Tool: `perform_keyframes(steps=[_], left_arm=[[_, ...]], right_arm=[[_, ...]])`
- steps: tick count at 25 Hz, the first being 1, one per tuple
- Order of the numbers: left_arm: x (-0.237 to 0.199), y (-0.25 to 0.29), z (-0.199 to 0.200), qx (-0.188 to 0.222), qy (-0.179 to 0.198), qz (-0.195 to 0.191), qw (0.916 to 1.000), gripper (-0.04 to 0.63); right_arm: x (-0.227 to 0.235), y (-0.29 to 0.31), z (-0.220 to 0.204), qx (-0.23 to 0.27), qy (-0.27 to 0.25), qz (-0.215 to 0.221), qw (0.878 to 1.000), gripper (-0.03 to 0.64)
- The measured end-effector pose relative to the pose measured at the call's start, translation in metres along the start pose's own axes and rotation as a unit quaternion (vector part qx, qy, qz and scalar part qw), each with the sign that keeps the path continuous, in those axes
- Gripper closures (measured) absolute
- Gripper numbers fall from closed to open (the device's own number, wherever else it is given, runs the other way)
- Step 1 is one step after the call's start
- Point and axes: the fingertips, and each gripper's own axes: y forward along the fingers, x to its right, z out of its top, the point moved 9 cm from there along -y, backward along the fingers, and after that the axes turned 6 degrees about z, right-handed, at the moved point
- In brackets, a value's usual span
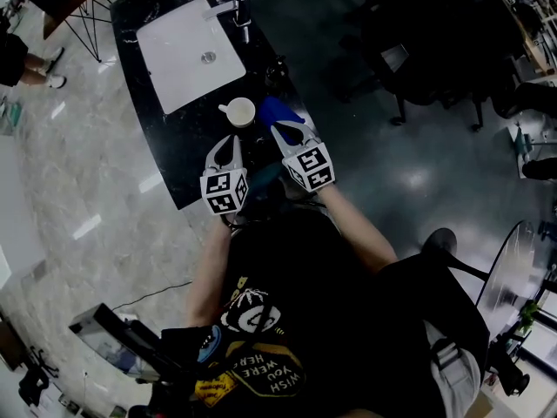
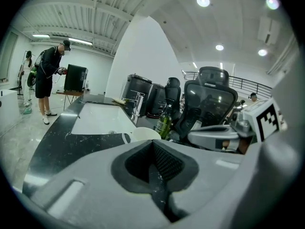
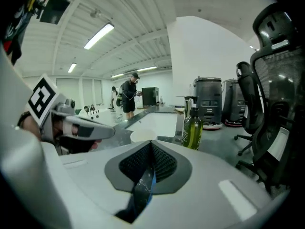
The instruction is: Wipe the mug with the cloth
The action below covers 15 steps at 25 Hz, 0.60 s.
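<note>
Barely begun, by my judgement: the right hand-held gripper (image 1: 288, 131) is clamped on the blue cloth (image 1: 277, 110), and the left hand-held gripper (image 1: 228, 141) is closed with nothing in it. The mug (image 1: 239, 111) stands untouched on the bench (image 1: 165, 146).

Two tools: left tool (image 1: 228, 139), right tool (image 1: 291, 129). One mug (image 1: 239, 111) just ahead of the left tool, one blue cloth (image 1: 278, 110) at the right tool's tips, one green bottle (image 3: 192, 128), one sink (image 1: 187, 50) and one faucet (image 1: 233, 5) farther ahead.

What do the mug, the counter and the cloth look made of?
Mug: likely glazed ceramic, plain white with a smooth, thick rim.
Counter: black polished stone or a lookalike, glossy with pale veining.
Cloth: blue fabric, matte and soft-looking; the weave is too small to tell.
</note>
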Motion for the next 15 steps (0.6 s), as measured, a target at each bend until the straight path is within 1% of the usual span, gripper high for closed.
perform_keyframes(steps=[2, 6, 10, 15], left_arm=[[0.011, -0.007, 0.001, 0.0, 0.009, -0.003, 1.0, 0.591], [0.024, -0.019, 0.012, 0.026, 0.025, -0.004, 0.9993, 0.591], [0.024, -0.024, 0.023, 0.041, 0.021, 0.0, 0.9989, 0.591], [0.023, -0.029, 0.023, 0.04, 0.02, 0.0, 0.999, 0.591]], right_arm=[[-0.006, -0.009, 0.009, 0.012, 0.015, -0.012, 1.0, 0.615], [-0.017, -0.021, 0.02, 0.03, 0.029, -0.026, 0.999, 0.615], [-0.02, -0.022, 0.026, 0.032, 0.027, -0.031, 0.999, 0.615], [-0.019, -0.023, 0.024, 0.034, 0.038, -0.026, 0.998, 0.615]])
